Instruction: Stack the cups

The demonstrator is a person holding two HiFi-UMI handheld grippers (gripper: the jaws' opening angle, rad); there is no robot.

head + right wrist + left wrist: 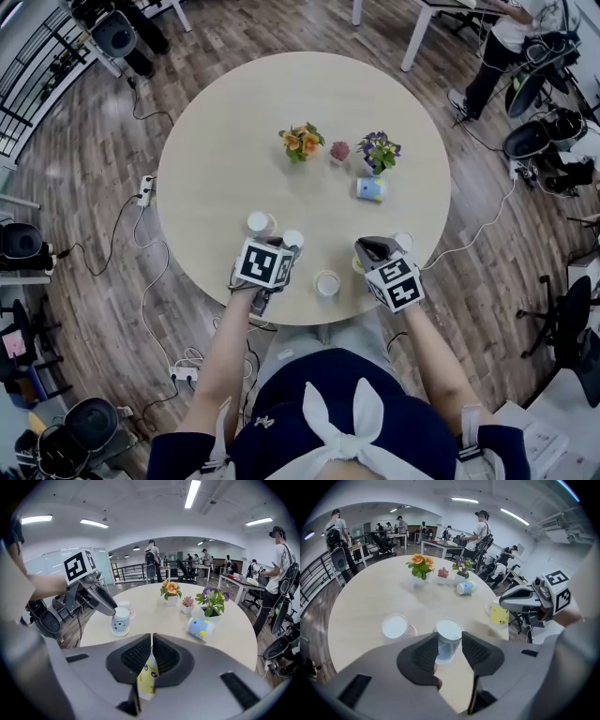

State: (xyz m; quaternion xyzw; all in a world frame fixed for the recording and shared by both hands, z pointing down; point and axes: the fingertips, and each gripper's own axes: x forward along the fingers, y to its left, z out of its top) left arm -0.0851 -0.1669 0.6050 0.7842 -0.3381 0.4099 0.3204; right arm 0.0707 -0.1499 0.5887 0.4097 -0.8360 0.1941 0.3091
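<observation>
An upturned white-and-blue cup (448,641) (121,621) (292,240) stands between the pads of my left gripper (449,651) (284,249), which is shut on its upper part. My right gripper (151,654) (367,253) is shut on the rim of a yellow cup (146,680) (499,615), pinching it flat, just right of the blue cup. An upturned pink cup (396,626) (259,223) stands left of the blue one. An upright open cup (327,283) sits near the table's front edge. Another cup (403,242) stands right of my right gripper.
On the round table (216,141), a blue cup (371,188) (200,628) lies on its side by the purple flower pot (378,152). An orange flower pot (301,142) and a small pink plant (339,151) stand beside it. People, desks and chairs ring the table.
</observation>
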